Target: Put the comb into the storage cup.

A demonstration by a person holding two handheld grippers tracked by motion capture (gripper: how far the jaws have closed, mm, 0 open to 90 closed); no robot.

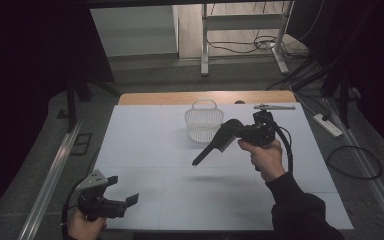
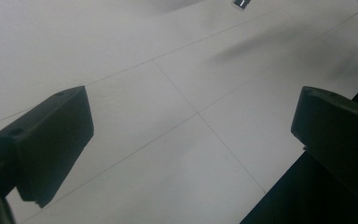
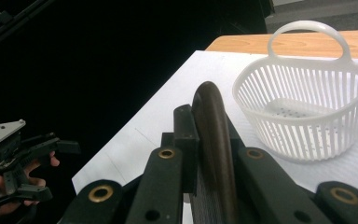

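Note:
My right gripper (image 1: 232,131) hangs above the middle of the white table top (image 1: 150,150), shut on a dark long tool (image 1: 215,145) whose thin handle slants down to the left. In the right gripper view the tool's brown curved edge (image 3: 212,121) stands clamped between the black jaws. A white slatted basket (image 1: 203,131) with a loop handle sits just behind the tool, empty inside (image 3: 303,135). My left gripper (image 1: 122,190) is low at the table's near left corner, jaws wide apart with nothing between them (image 2: 191,135). It also appears in the right gripper view (image 3: 51,170).
A bare wooden strip (image 1: 200,97) runs along the table's far edge. Beyond it stand white metal frame legs (image 1: 205,45) and cables on the floor. A power strip (image 1: 327,125) and a cable loop (image 1: 355,162) lie to the right of the table.

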